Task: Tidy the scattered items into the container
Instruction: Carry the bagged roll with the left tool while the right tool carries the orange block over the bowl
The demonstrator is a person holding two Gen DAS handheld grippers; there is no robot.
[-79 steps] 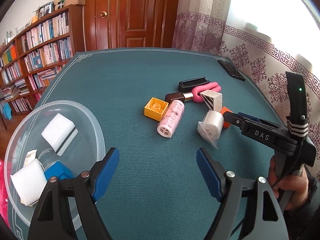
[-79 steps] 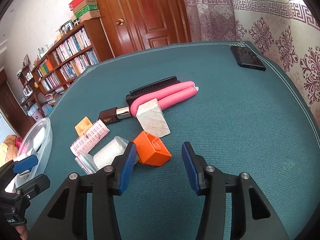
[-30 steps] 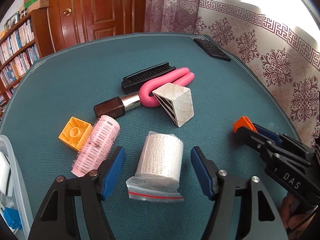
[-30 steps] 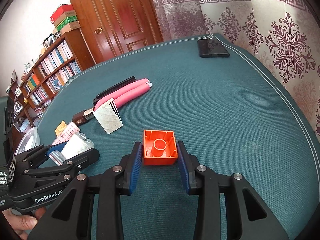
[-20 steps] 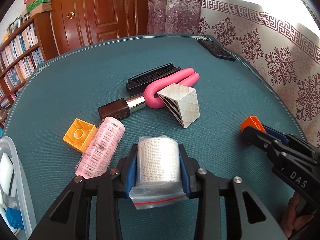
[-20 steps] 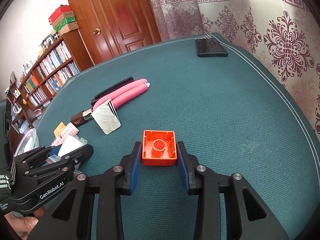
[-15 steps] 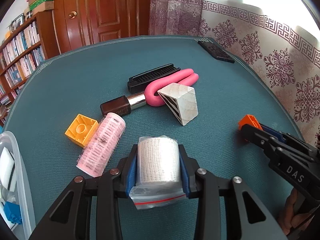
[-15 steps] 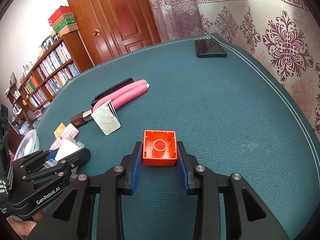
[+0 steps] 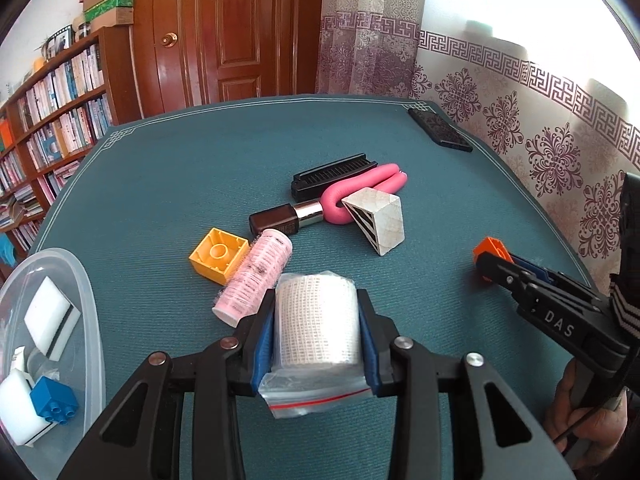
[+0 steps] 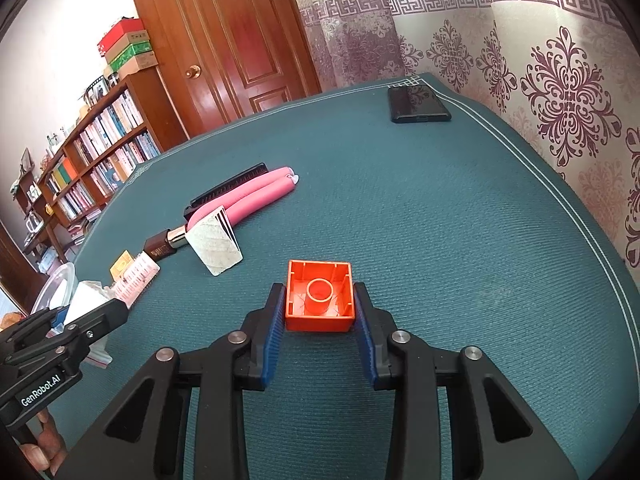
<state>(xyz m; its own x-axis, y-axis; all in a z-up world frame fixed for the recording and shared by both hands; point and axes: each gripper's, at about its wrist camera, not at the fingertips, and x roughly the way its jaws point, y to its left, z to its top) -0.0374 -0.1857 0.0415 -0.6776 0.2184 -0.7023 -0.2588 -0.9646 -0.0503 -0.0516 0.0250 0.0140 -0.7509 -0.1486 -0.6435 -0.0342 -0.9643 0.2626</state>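
Sitting at the near left of the teal table point(image 9: 160, 184), the clear plastic container point(image 9: 86, 304) held white sponges point(image 9: 50, 322) and a blue brick point(image 9: 54, 400). Right of it, the left gripper point(image 9: 316, 332) clamped a bagged gauze roll point(image 9: 316, 326). Farther right, the right gripper point(image 10: 320, 316) squeezed an orange brick point(image 10: 320, 300).
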